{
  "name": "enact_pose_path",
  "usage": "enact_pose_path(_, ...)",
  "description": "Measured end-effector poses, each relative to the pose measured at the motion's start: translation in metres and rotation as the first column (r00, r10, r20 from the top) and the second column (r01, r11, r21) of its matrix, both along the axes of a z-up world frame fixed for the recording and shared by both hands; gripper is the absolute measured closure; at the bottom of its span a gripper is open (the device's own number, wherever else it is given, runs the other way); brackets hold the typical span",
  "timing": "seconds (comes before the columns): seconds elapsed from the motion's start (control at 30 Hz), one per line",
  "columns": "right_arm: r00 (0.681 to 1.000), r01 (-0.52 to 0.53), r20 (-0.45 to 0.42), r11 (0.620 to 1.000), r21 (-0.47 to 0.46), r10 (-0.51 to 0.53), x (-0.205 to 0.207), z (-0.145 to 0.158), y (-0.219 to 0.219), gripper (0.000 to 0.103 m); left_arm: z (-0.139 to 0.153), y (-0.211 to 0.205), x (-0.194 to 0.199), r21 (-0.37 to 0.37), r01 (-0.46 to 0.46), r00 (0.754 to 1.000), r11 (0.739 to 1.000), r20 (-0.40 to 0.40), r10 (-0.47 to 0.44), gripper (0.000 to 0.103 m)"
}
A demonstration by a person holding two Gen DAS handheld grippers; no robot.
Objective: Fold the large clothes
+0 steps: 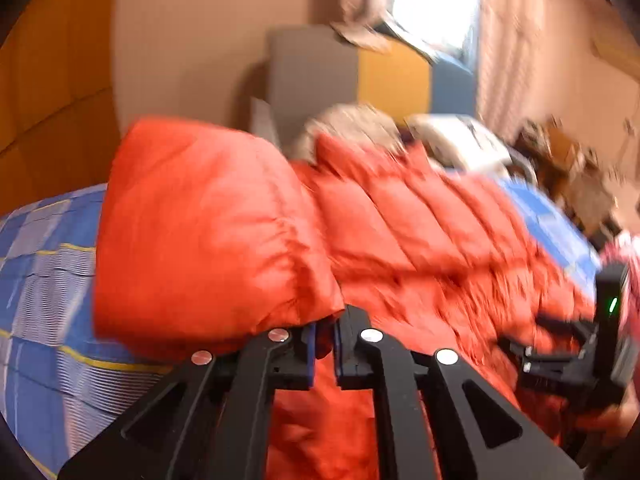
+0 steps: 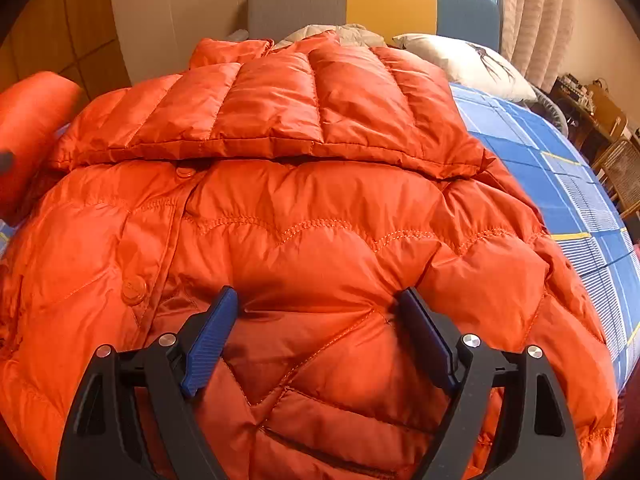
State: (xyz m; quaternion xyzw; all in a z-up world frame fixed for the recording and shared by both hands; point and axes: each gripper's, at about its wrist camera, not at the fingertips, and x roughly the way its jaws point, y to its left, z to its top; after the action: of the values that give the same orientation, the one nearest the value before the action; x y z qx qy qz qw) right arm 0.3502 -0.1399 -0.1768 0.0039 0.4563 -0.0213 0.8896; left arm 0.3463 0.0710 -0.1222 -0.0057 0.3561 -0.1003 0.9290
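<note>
Right wrist view: right gripper point(image 2: 316, 312) spread wide, pads pressed into orange puffer jacket point(image 2: 320, 208) spread on blue checked bedspread point(image 2: 560, 184). Left wrist view: left gripper point(image 1: 325, 338) pinching jacket sleeve point(image 1: 200, 240), lifted; pillow point(image 2: 464, 64) and headboard point(image 2: 296, 0) beyond.

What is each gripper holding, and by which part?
The left gripper is shut on the orange jacket's sleeve, at its cuff end. The right gripper holds nothing, open against the jacket body.
</note>
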Motion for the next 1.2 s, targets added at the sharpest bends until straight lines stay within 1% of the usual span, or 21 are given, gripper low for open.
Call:
enact_pose_path(0.03, 1.000, 0.000, -0.002, 1.000, 0.007, 0.000, 0.000, 0.000, -0.001, 0.020, -0.008, -0.011, 0.001, 0.020, 0.017, 1.000, 1.000, -0.018, -0.016, 0.088)
enact_pose_path(0.07, 1.000, 0.000, -0.003, 1.000, 0.009, 0.000, 0.000, 0.000, -0.001, 0.020, -0.014, -0.018, 0.001, 0.029, 0.029, 0.999, 0.999, -0.029, -0.028, 0.078)
enact_pose_path(0.1, 1.000, -0.001, -0.004, 1.000, 0.011, 0.001, 0.001, -0.001, -0.001, 0.020, -0.017, -0.021, -0.001, 0.028, 0.036, 0.999, 0.999, -0.035, -0.035, 0.070)
enact_pose_path(0.17, 1.000, -0.003, -0.003, 1.000, 0.014, 0.003, 0.001, -0.001, -0.001, 0.019, -0.022, -0.025, -0.004, 0.011, 0.042, 0.998, 0.999, -0.052, -0.041, 0.067)
enact_pose_path(0.23, 1.000, -0.002, -0.002, 1.000, 0.019, 0.002, 0.002, -0.001, -0.002, 0.019, -0.023, -0.023, -0.011, -0.015, 0.047, 0.998, 0.999, -0.045, -0.047, 0.061)
enact_pose_path(0.3, 1.000, -0.002, -0.001, 1.000, 0.021, 0.002, 0.003, -0.001, -0.002, 0.019, -0.018, -0.018, -0.017, -0.037, 0.054, 0.998, 0.998, -0.022, -0.055, 0.048)
enact_pose_path(0.37, 1.000, -0.002, 0.000, 1.000, 0.028, 0.002, 0.003, -0.001, -0.002, 0.019, -0.015, -0.014, -0.025, -0.061, 0.048, 0.999, 0.997, 0.000, -0.048, 0.042)
enact_pose_path(0.47, 1.000, 0.001, 0.003, 0.998, 0.070, -0.001, 0.003, 0.001, -0.009, 0.019, -0.010, 0.008, -0.045, -0.136, 0.015, 1.000, 0.991, 0.015, -0.013, 0.042)
enact_pose_path(0.57, 1.000, 0.017, 0.018, 0.993, 0.118, -0.020, 0.000, 0.008, -0.016, 0.019, -0.013, 0.030, -0.056, -0.185, -0.051, 0.999, 0.981, -0.007, 0.050, 0.044)
enact_pose_path(0.6, 0.999, 0.027, 0.023, 0.990, 0.135, -0.030, -0.001, 0.010, -0.019, 0.020, -0.015, 0.039, -0.061, -0.192, -0.075, 0.997, 0.978, -0.010, 0.075, 0.044)
enact_pose_path(0.67, 0.999, 0.031, 0.030, 0.980, 0.196, -0.038, -0.003, 0.016, -0.023, 0.022, -0.024, 0.048, -0.062, -0.179, -0.106, 0.994, 0.978, -0.037, 0.101, 0.044)
enact_pose_path(0.73, 0.999, 0.000, 0.044, 0.963, 0.268, -0.012, -0.002, 0.024, -0.021, 0.029, -0.035, 0.056, -0.057, -0.162, -0.139, 0.988, 0.977, -0.082, 0.127, 0.044)
enact_pose_path(0.77, 0.999, -0.016, 0.050, 0.955, 0.298, 0.001, 0.000, 0.028, -0.019, 0.030, -0.040, 0.061, -0.055, -0.149, -0.154, 0.985, 0.977, -0.106, 0.139, 0.045)
enact_pose_path(0.8, 0.998, -0.033, 0.058, 0.944, 0.328, 0.015, 0.001, 0.031, -0.015, 0.030, -0.043, 0.066, -0.054, -0.155, -0.165, 0.983, 0.974, -0.113, 0.148, 0.046)
enact_pose_path(0.83, 0.997, -0.063, 0.066, 0.924, 0.378, 0.041, 0.005, 0.036, -0.007, 0.030, -0.046, 0.068, -0.054, -0.160, -0.171, 0.981, 0.972, -0.118, 0.153, 0.046)
enact_pose_path(0.93, 0.993, -0.114, 0.067, 0.879, 0.463, 0.094, 0.018, 0.042, 0.015, 0.030, -0.053, 0.062, -0.049, -0.148, -0.176, 0.980, 0.973, -0.119, 0.159, 0.047)
enact_pose_path(1.03, 0.992, -0.124, 0.037, 0.852, 0.509, 0.123, 0.034, 0.037, 0.033, 0.030, -0.053, 0.057, -0.044, -0.142, -0.176, 0.980, 0.974, -0.118, 0.160, 0.047)
enact_pose_path(1.07, 0.991, -0.127, 0.025, 0.854, 0.504, 0.132, 0.040, 0.035, 0.038, 0.034, -0.051, 0.056, -0.041, -0.145, -0.180, 0.979, 0.973, -0.118, 0.164, 0.047)
enact_pose_path(1.13, 0.987, -0.148, 0.016, 0.860, 0.488, 0.161, 0.053, 0.032, 0.047, 0.075, -0.048, 0.058, -0.037, -0.161, -0.188, 0.978, 0.969, -0.121, 0.169, 0.047)
enact_pose_path(1.17, 0.987, -0.153, 0.027, 0.866, 0.476, 0.160, 0.055, 0.037, 0.047, 0.081, -0.046, 0.060, -0.035, -0.167, -0.193, 0.977, 0.967, -0.122, 0.174, 0.047)
enact_pose_path(1.2, 0.986, -0.166, 0.066, 0.882, 0.441, 0.152, 0.056, 0.047, 0.047, 0.090, -0.044, 0.061, -0.035, -0.174, -0.194, 0.977, 0.966, -0.124, 0.174, 0.047)
